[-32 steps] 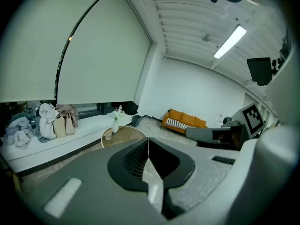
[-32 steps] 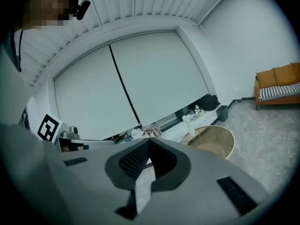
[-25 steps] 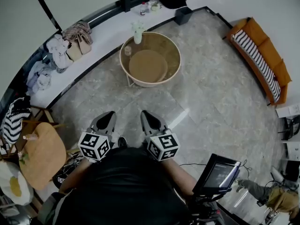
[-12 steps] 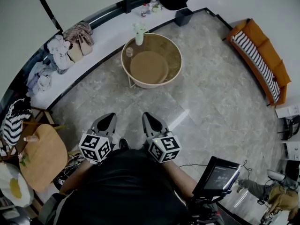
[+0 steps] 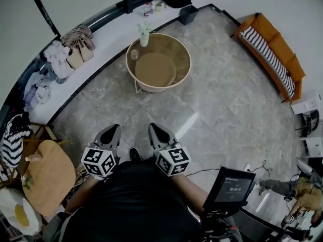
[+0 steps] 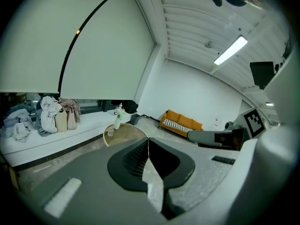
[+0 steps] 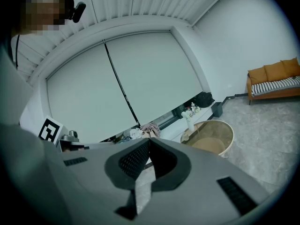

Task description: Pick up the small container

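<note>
**Both grippers shut and held at the waist, container well apart on the round table**

The person stands with both arms bent and tucked in at the body. The left gripper [image 5: 113, 128] and right gripper [image 5: 152, 127] sit side by side just in front of the torso. They point forward and away from the person, toward the table, with their marker cubes nearest the body. In the left gripper view the jaws are pressed together with nothing between them. The right gripper view shows the same: jaws closed and empty.

The small container [image 5: 134, 54] stands on the round table [image 5: 174, 49], near its left rim. It is just beside a pale vase [image 5: 144, 35] and next to a round mat [image 5: 155, 69]. The table is well apart from both grippers, with a stretch of grey stone floor [image 5: 166, 116] lying between them.

Beyond the table a white ledge [image 5: 103, 37] runs along the window, carrying bags and heaped clothes [image 5: 63, 57]. An orange sofa [image 5: 270, 52] stands against the wall to the right. A monitor [image 5: 229, 188] sits near the person's right side, and a wooden side table [image 5: 48, 173] is on the left.
</note>
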### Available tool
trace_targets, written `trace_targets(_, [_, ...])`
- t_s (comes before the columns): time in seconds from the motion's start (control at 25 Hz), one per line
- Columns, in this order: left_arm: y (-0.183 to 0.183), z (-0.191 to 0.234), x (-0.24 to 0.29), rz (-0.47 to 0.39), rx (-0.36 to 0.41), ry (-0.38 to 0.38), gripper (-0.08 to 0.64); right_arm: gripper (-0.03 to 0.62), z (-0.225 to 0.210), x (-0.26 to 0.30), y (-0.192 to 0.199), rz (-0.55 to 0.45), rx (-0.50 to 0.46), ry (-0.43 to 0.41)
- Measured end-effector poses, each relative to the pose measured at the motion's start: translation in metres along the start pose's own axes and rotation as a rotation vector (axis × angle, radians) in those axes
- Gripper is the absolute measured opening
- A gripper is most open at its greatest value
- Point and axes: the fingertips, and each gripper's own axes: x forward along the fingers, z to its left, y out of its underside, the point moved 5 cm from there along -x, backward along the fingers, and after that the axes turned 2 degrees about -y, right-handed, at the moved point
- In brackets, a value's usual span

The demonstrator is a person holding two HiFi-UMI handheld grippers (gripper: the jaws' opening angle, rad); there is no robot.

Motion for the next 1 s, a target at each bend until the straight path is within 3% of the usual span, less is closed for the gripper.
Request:
trace_targets(0.4, [0.013, -0.001, -0.004, 0.032, -0.018, 0.042, 0.003, 0.006, 0.010, -0.009, 0.018, 0.032, 0.023, 0.025])
trace_targets(1.0, [-0.021, 0.020, 0.049, 0.006, -0.019, -0.039, 0.003, 0.006, -0.034, 0.052, -0.015, 0.043, 0.039, -0.053])
